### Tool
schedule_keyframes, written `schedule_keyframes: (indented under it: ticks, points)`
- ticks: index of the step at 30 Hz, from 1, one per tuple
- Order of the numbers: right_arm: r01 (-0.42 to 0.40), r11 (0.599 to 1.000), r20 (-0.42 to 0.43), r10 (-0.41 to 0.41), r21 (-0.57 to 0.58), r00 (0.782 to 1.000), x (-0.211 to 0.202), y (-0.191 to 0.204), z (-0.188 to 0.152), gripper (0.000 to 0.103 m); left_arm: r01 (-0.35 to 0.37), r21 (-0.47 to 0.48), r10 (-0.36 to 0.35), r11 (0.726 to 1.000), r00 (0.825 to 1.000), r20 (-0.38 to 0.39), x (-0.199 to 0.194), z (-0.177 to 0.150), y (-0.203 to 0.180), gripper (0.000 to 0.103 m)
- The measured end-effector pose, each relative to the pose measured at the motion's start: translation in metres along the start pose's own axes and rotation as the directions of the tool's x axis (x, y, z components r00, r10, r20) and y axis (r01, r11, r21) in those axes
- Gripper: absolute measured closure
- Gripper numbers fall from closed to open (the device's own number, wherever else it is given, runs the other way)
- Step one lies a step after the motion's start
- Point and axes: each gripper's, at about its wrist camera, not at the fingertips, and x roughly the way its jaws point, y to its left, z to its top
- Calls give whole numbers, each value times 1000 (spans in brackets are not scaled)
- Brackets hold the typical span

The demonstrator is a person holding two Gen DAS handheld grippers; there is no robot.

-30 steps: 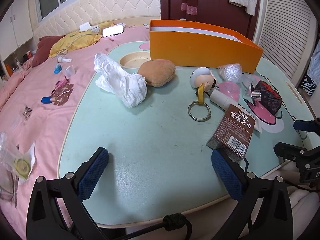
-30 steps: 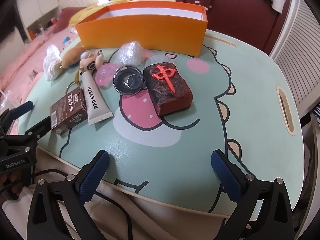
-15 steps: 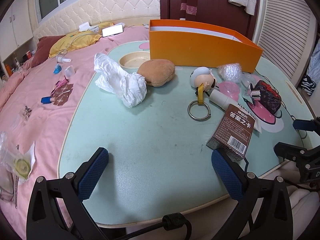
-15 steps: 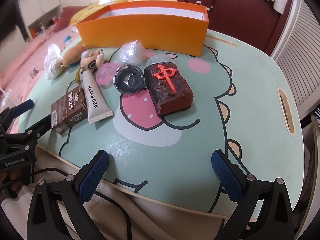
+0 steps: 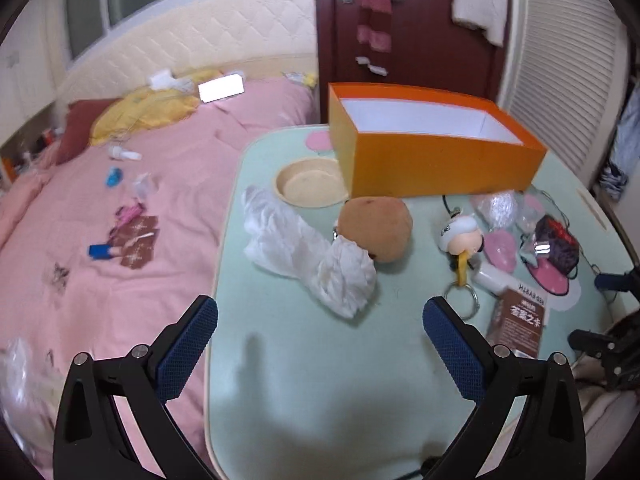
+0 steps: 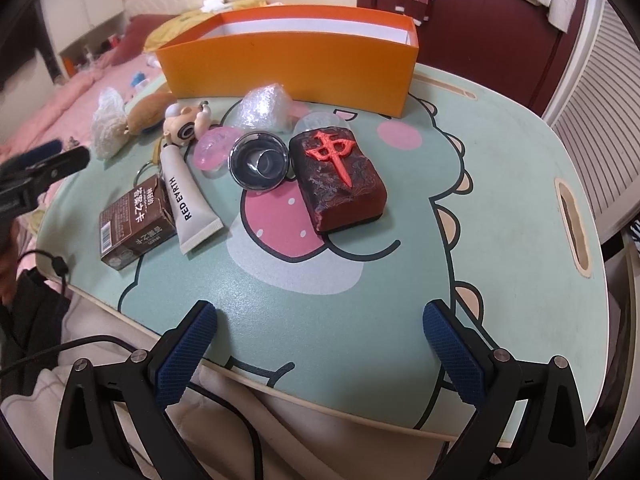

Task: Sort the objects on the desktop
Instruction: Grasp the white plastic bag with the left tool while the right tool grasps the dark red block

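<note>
An open orange box [image 5: 432,160] [image 6: 288,64] stands at the back of the green cartoon table [image 5: 320,380]. In front of it lie crumpled white tissue [image 5: 316,256], a brown plush [image 5: 376,228], a doll keychain [image 5: 460,236], a brown card box [image 6: 136,220], a white tube [image 6: 186,204], a round metal tin [image 6: 260,160] and a dark red mahjong block [image 6: 340,176]. My left gripper [image 5: 320,344] is open and empty, above the table's near left, short of the tissue. My right gripper [image 6: 320,348] is open and empty at the table's front edge, short of the mahjong block.
A beige bowl [image 5: 308,182] sits left of the orange box. Clear plastic wrap [image 6: 264,108] and a pink jelly piece [image 6: 212,150] lie near the tin. A pink bed [image 5: 100,220] with scattered small items lies left of the table. A handle slot [image 6: 574,232] cuts the table's right side.
My left gripper has risen and moved forward and left, toward the tissue and bed side. My right gripper has barely moved.
</note>
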Motion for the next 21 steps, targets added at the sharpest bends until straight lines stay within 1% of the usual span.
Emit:
schedule_keyframes:
  ticks: [3,6,7,8,10,11,12,13,14,15,18,21]
  points:
    - [-2,1000,1,2,-4,1000,2,1,2,0,-27,48,27,998,1000,4,13,11,4,0]
    - [-3,1000,1,3,-8,1000,2,-2,4,0,-40,105,41,994,999,-15,29,17,5,0]
    - [-4,1000,1,4,-9,1000,3,-2,5,0,-38,118,41,992,999,-23,34,19,4,3]
    - [-1,1000,2,1,-4,1000,4,2,6,0,-29,123,33,992,999,-29,35,18,4,7]
    - [7,1000,2,-7,12,1000,6,13,6,0,-3,126,8,992,999,-40,35,17,3,35]
    - [6,1000,2,-6,11,1000,5,12,5,0,10,127,-4,992,999,-46,34,16,3,41]
    - [6,1000,1,-6,11,1000,5,10,5,0,23,128,-16,992,999,-51,34,16,2,53]
    - [7,1000,1,-7,11,1000,5,9,5,0,36,129,-29,991,998,-57,34,15,2,63]
    - [8,1000,1,-8,11,1000,5,8,6,0,49,130,-41,990,997,-62,33,14,1,67]
    - [9,1000,0,-9,11,1000,5,8,6,0,62,130,-53,990,996,-68,33,13,1,76]
    - [9,1000,-1,-9,11,1000,3,7,4,0,87,111,-80,990,995,-58,21,8,-3,76]
    - [4,1000,-2,-4,0,1000,-2,3,9,0,145,53,-143,988,989,-41,2,2,-6,76]
